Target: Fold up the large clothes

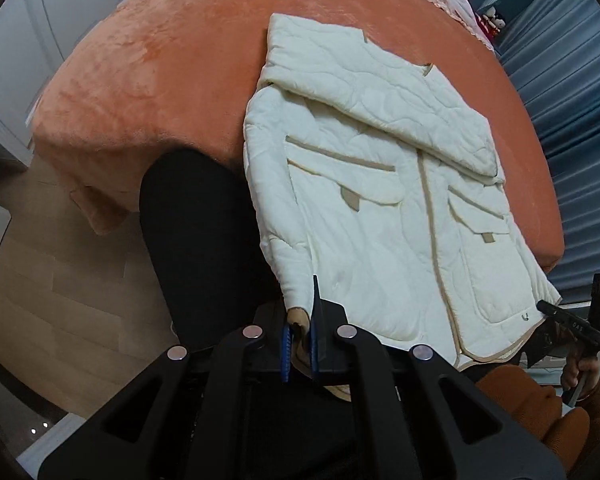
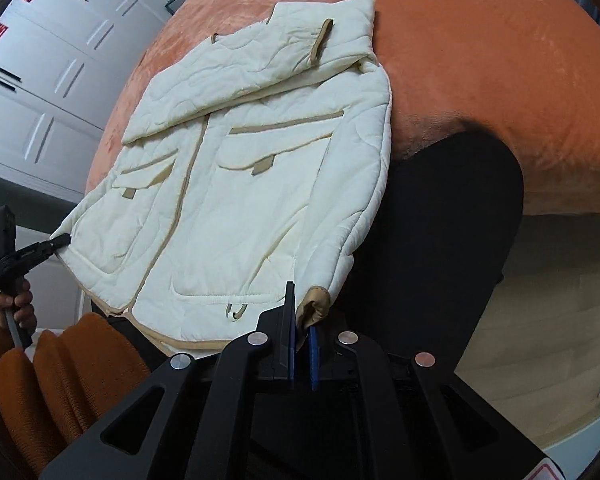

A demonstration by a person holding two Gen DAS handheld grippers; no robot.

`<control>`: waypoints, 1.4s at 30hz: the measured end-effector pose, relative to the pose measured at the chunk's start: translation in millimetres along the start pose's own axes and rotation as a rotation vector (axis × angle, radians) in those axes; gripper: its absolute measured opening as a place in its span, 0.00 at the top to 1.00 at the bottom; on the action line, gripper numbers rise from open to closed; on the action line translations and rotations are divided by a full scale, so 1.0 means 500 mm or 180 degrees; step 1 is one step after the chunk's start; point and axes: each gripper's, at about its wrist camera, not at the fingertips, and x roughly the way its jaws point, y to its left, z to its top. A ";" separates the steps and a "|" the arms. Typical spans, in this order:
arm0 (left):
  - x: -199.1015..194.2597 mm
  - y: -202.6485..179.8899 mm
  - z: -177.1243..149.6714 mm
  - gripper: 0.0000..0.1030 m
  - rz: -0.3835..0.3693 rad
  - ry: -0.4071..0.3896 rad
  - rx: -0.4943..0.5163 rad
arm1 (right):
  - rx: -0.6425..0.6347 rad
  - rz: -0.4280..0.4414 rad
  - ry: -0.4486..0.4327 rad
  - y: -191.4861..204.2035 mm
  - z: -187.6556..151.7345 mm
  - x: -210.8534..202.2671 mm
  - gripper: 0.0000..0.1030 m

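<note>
Cream quilted jacket (image 1: 364,200) lies front-up on the orange bed (image 1: 148,72), collar end toward the far side, hem end lifted off the near edge of the bed. One sleeve is folded across the chest, tan trim along zipper and pocket flaps. Left gripper (image 1: 300,340) has its jaws closed tight on a tan cuff (image 1: 298,318) at the hem's corner. Right gripper (image 2: 302,344) has its jaws clamped on the other tan cuff (image 2: 316,304). The jacket's lower part hangs between the two grippers over the person's dark trousers (image 1: 196,240). Orange knit sleeve (image 2: 60,360) at the frame edge. White wardrobe (image 2: 40,60) behind the bed; wood floor (image 1: 60,280) below.
</note>
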 end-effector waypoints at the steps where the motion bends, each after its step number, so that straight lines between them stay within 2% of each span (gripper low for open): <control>1: -0.010 -0.010 0.008 0.95 -0.0037 -0.0078 0.0011 | 0.0009 0.0029 -0.0101 0.002 0.011 -0.012 0.95; 3: -0.039 -0.037 0.046 0.95 -0.0142 -0.0334 0.0086 | -0.0020 0.0090 -0.0407 0.013 0.054 -0.043 0.95; 6: -0.083 -0.080 0.137 0.95 -0.0247 -0.0830 0.0287 | -0.0048 0.0200 -0.0937 0.023 0.152 -0.092 0.95; 9: -0.104 -0.115 0.230 0.95 -0.0172 -0.1315 0.0422 | -0.0052 0.0270 -0.1379 0.043 0.269 -0.111 0.95; 12: -0.071 -0.116 0.340 0.95 -0.0080 -0.1547 0.0263 | 0.0091 0.0272 -0.1683 0.041 0.382 -0.089 0.95; 14: -0.026 -0.103 0.404 0.95 0.0020 -0.1544 0.0112 | 0.0330 0.0344 -0.1801 0.026 0.449 -0.051 0.95; 17: 0.055 -0.096 0.483 0.95 0.0220 -0.1445 -0.0024 | 0.0458 0.0176 -0.1791 0.018 0.532 0.021 0.95; 19: 0.117 -0.093 0.523 0.94 0.0422 -0.1358 -0.0035 | 0.0479 0.0026 -0.1751 0.015 0.571 0.067 0.95; 22: 0.206 -0.074 0.560 0.92 0.0609 -0.1192 -0.0119 | 0.0606 -0.0009 -0.1694 -0.002 0.606 0.127 0.94; 25: 0.266 -0.046 0.573 0.88 0.0623 -0.1048 -0.0283 | 0.0702 0.0054 -0.1655 -0.025 0.621 0.157 0.89; 28: 0.269 -0.027 0.578 0.85 0.0466 -0.1048 -0.0386 | 0.0786 0.0216 -0.1726 -0.036 0.627 0.154 0.81; 29: 0.260 -0.024 0.579 0.81 0.0399 -0.1094 -0.0399 | 0.0791 0.0272 -0.1809 -0.037 0.623 0.145 0.78; 30: 0.243 -0.020 0.577 0.78 0.0315 -0.1174 -0.0411 | 0.0789 0.0296 -0.1928 -0.038 0.616 0.130 0.66; 31: 0.212 -0.016 0.571 0.71 0.0205 -0.1300 -0.0422 | 0.0789 0.0287 -0.2084 -0.039 0.606 0.114 0.48; 32: 0.188 -0.010 0.565 0.52 0.0182 -0.1465 -0.0466 | 0.0786 0.0284 -0.2229 -0.039 0.595 0.099 0.41; 33: 0.145 -0.003 0.549 0.38 0.0303 -0.1752 -0.0560 | 0.0777 0.0296 -0.2350 -0.040 0.582 0.085 0.35; 34: 0.112 0.003 0.537 0.14 0.0341 -0.2019 -0.0595 | 0.0746 0.0309 -0.2410 -0.042 0.573 0.076 0.35; 35: 0.085 0.006 0.529 0.09 0.0290 -0.2212 -0.0563 | 0.0716 0.0278 -0.2392 -0.043 0.570 0.075 0.35; 36: 0.070 0.007 0.532 0.09 0.0261 -0.2241 -0.0489 | 0.0686 0.0217 -0.2331 -0.045 0.573 0.080 0.35; 37: 0.070 0.007 0.543 0.09 0.0290 -0.2149 -0.0434 | 0.0648 0.0139 -0.2253 -0.044 0.577 0.088 0.35; 39: 0.098 0.003 0.568 0.09 0.0318 -0.1904 -0.0291 | 0.0603 -0.0029 -0.2120 -0.042 0.588 0.107 0.35; 42: 0.172 -0.002 0.593 0.10 0.0276 -0.1477 -0.0175 | 0.0618 -0.0063 -0.1972 -0.043 0.609 0.136 0.35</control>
